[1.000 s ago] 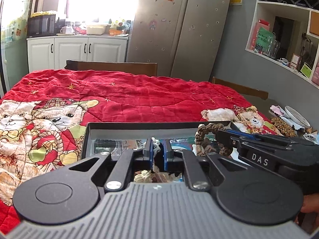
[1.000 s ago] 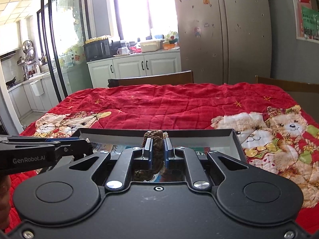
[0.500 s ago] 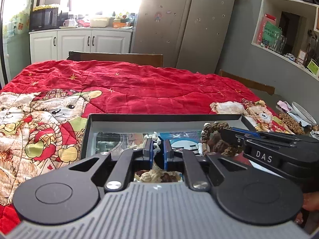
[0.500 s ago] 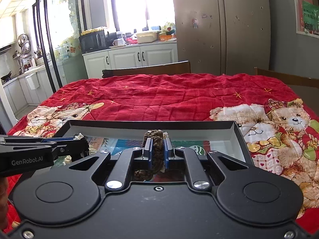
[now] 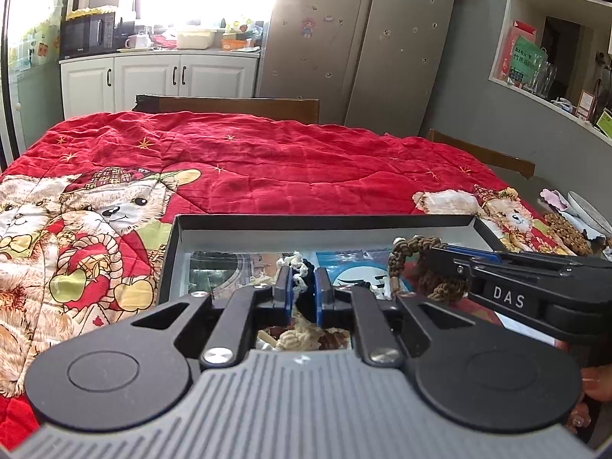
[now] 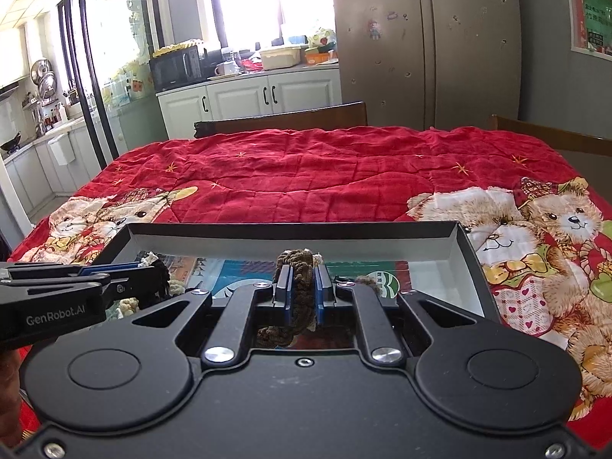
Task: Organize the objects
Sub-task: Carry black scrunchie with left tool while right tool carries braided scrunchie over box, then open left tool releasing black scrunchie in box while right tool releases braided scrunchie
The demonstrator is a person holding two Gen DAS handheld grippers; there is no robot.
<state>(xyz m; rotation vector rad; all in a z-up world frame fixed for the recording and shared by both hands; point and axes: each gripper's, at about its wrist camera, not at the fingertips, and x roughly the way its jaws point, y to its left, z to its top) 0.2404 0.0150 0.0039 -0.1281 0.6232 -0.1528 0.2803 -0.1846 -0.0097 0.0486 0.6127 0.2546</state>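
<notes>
A black shallow box (image 5: pixel 321 222) with grey inner walls lies on the red quilt, and printed cards cover its floor. My left gripper (image 5: pixel 304 294) is over its near left part, shut on a cream and black braided cord (image 5: pixel 294 338) that hangs below the pads. To its right my right gripper (image 5: pixel 434 256) holds a brown braided rope (image 5: pixel 413 246). In the right wrist view the right gripper (image 6: pixel 304 290) is shut on the brown rope (image 6: pixel 300 264) above the box (image 6: pixel 290 239). The left gripper (image 6: pixel 153 273) comes in from the left with the cream cord (image 6: pixel 128 304).
The red bear-print quilt (image 6: pixel 325 176) covers the table. Wooden chair backs (image 5: pixel 237 105) stand at the far side. At the table's right edge lie a brown knotted piece (image 5: pixel 566 229) and a plate (image 5: pixel 589 210). A fridge and cabinets stand beyond.
The right gripper has sunk a little over the box with the brown rope still in it. The left gripper has stayed almost in place, still on the cream cord.
</notes>
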